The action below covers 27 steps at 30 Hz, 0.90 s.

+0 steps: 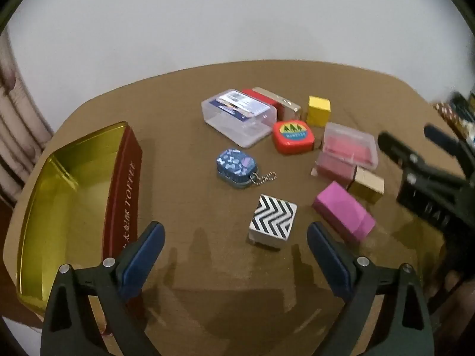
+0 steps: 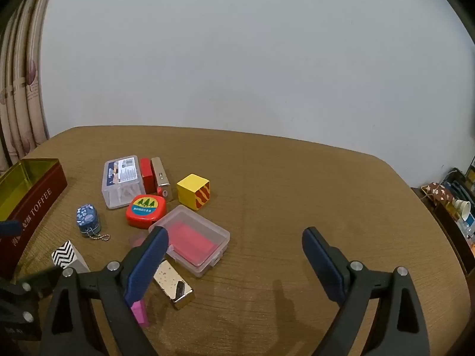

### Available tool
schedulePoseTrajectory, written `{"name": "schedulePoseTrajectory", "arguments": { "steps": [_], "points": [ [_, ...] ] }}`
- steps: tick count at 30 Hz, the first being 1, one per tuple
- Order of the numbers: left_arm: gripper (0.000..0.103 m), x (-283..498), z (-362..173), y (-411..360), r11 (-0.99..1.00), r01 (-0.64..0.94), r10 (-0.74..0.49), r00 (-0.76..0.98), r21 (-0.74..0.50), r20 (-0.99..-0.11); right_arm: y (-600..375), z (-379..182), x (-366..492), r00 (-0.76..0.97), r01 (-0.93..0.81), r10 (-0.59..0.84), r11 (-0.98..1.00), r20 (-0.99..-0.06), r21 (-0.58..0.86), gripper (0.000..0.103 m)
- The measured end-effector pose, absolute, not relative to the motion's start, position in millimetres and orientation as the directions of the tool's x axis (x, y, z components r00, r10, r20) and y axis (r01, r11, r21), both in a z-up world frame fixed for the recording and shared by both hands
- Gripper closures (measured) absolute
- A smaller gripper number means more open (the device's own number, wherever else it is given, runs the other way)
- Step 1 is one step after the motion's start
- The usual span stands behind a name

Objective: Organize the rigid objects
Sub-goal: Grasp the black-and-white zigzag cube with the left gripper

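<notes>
Toffee tin (image 1: pixel 74 184) sits left of scattered boxes; left claw (image 1: pixel 236 237) and right claw (image 2: pixel 234 243) both gape, holding nothing.

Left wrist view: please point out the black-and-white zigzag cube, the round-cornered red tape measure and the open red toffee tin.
Black-and-white zigzag cube (image 1: pixel 273 217), left wrist view, on its patterned top face.
Round-cornered red tape measure (image 1: pixel 293 136), left wrist view, on its round label.
Open red toffee tin (image 1: pixel 123 195), left wrist view, on its lettered side wall.
</notes>
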<state>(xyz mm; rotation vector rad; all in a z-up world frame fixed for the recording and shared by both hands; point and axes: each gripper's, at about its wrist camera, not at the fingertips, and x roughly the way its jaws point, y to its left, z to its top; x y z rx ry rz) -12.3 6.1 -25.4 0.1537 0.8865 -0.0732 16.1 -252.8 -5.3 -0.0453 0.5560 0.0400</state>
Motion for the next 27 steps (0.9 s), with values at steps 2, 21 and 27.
{"name": "schedulePoseTrajectory", "arguments": {
  "steps": [2, 21, 27],
  "points": [
    [0.008, -11.5, -29.7, 5.6, 0.985, 0.132, 0.007, 0.62, 0.113, -0.785, -254.5, -6.2, 15.1, 0.848, -0.051, 0.03, 0.998, -0.53, -0.025, 0.009],
    [0.077, -8.3, -30.2, 2.0, 0.978, 0.209, -0.107, 0.498, -0.001, -0.86, -250.5, -6.8, 10.9, 0.834, -0.042, 0.032, 0.999, -0.55, -0.005, 0.009],
    [0.077, -17.7, -13.6, -13.1, 0.966, 0.258, -0.132, 0.491, -0.001, -0.861, -255.3, -6.2, 9.7, 0.833, -0.038, 0.046, 0.999, -0.551, 0.025, 0.009]
  ]
}}
